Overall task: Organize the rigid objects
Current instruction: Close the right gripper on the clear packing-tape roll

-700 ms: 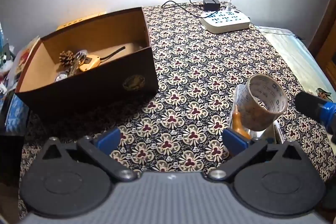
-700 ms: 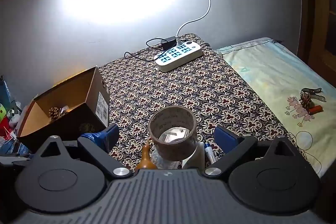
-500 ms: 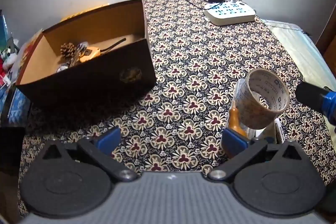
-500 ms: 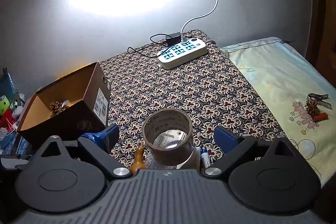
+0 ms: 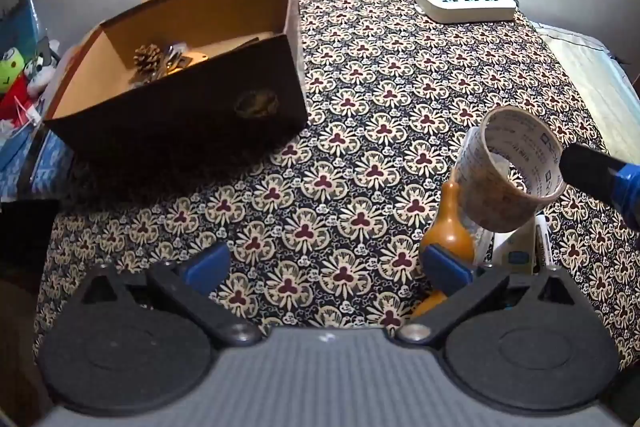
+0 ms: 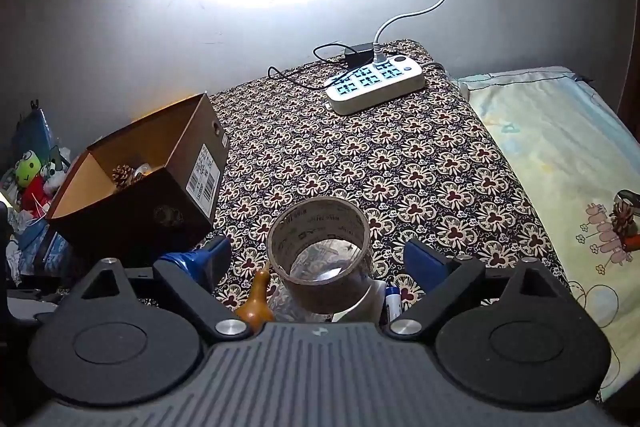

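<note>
A brown tape roll [image 5: 508,203] stands tilted on a small heap: a clear container, an orange gourd [image 5: 448,227] and pens [image 5: 544,239]. In the right wrist view the tape roll [image 6: 316,295] sits low between the wide-apart fingers of my right gripper [image 6: 318,259], which is open and not touching it. My left gripper [image 5: 326,267] is open over patterned cloth, its right finger just in front of the gourd. The right gripper's black and blue finger [image 5: 600,179] reaches in beside the roll. A dark cardboard box [image 5: 180,115] holds a pine cone [image 5: 148,57] and small metal items.
A white power strip [image 5: 464,1] with cables lies at the far edge by the wall. A pale bedsheet [image 6: 560,155] with a clip [image 6: 624,215] borders the patterned cloth [image 6: 400,163] on the right. Plush toys [image 5: 16,75] and clutter sit left of the box.
Both views have shifted a little, with the power strip now further up the frames. The tape roll stays on its heap. Both grippers remain open.
</note>
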The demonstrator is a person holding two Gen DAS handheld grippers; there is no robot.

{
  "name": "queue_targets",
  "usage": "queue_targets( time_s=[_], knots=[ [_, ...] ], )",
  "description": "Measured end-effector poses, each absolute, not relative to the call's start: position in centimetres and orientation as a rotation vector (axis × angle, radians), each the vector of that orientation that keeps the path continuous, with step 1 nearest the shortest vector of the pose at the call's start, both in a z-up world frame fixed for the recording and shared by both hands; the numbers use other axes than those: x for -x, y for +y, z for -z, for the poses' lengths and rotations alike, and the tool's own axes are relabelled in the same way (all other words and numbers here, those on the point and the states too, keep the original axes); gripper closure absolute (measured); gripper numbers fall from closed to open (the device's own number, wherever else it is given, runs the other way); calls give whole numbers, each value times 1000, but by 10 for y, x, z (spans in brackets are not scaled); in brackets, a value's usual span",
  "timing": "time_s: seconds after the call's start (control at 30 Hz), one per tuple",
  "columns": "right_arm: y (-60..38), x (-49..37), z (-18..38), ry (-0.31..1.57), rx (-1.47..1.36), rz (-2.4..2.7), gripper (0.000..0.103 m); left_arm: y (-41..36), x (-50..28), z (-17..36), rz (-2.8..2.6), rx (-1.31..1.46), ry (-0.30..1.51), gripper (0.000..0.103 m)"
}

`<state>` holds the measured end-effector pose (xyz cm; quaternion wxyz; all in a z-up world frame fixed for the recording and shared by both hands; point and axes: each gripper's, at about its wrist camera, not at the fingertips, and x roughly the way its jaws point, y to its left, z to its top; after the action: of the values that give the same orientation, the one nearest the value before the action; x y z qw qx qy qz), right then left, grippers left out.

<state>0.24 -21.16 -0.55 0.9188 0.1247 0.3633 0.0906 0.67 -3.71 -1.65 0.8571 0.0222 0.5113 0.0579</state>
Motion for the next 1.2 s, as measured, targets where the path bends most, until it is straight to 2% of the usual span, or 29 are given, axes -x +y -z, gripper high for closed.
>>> queue_targets(
  time_s=[0.73,1.0,1.07,1.13,1.2],
  knots=[
    [-220,-19,19,826,-357,-151,46,-40,-39,25,-44,-85,1066,1],
    [-223,-22,20,815,-323,-103,59,-48,-48,11,75,-80,1042,1],
    [-225,-24,22,814,-323,-91,63,-53,-51,9,101,-82,1039,3],
    [-227,-28,22,811,-318,-93,68,-58,-57,9,126,-76,1049,15],
    [-229,-33,23,804,-321,-98,73,-62,-65,11,151,-60,1069,21]
  ],
)
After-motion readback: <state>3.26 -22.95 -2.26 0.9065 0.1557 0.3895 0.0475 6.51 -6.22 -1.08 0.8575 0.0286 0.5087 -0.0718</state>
